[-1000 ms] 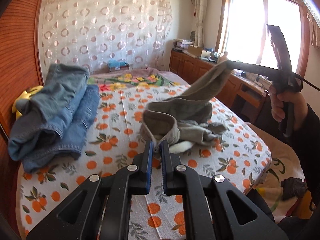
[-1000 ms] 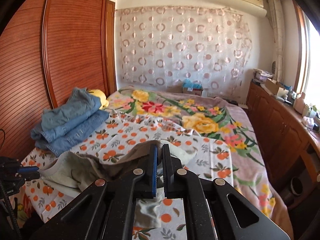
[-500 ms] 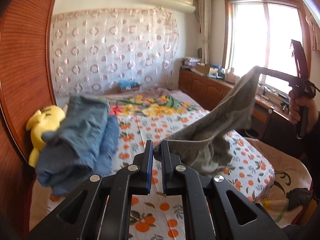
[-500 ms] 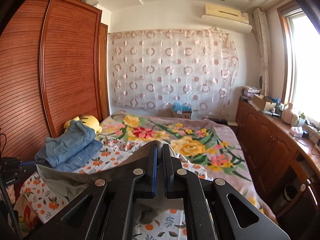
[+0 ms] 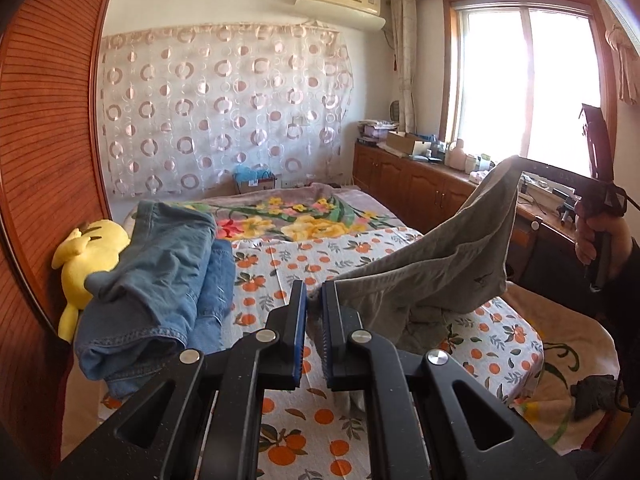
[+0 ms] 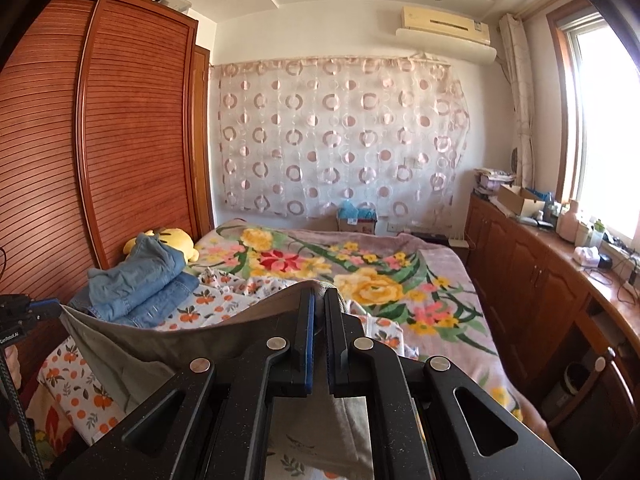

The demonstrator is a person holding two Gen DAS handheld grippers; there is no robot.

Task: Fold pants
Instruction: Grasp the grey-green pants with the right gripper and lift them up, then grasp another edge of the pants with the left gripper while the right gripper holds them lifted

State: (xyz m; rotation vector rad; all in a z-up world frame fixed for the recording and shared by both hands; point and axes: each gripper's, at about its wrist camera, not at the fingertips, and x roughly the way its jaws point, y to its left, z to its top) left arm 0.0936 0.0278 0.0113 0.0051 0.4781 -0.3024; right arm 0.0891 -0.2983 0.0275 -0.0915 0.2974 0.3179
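Nearest, at the bottom centre of the left wrist view, the left gripper [image 5: 314, 300] has its jaws pinching one end of the grey pants [image 5: 432, 276], seemingly the waistband. From there the cloth rises to the right edge of the frame, where the right gripper [image 5: 520, 159] holds the other end higher, its jaws likewise pressed together on fabric. Holding both ends up probably lets the garment hang open and straighten above the bed [image 5: 280, 264] before it is laid flat; the middle sags, with a bunch trailing on the orange-print sheet. Farther back at the left, a pile of jeans [image 5: 160, 272] sits beside a yellow plush toy [image 5: 88, 252], clear of the working area.
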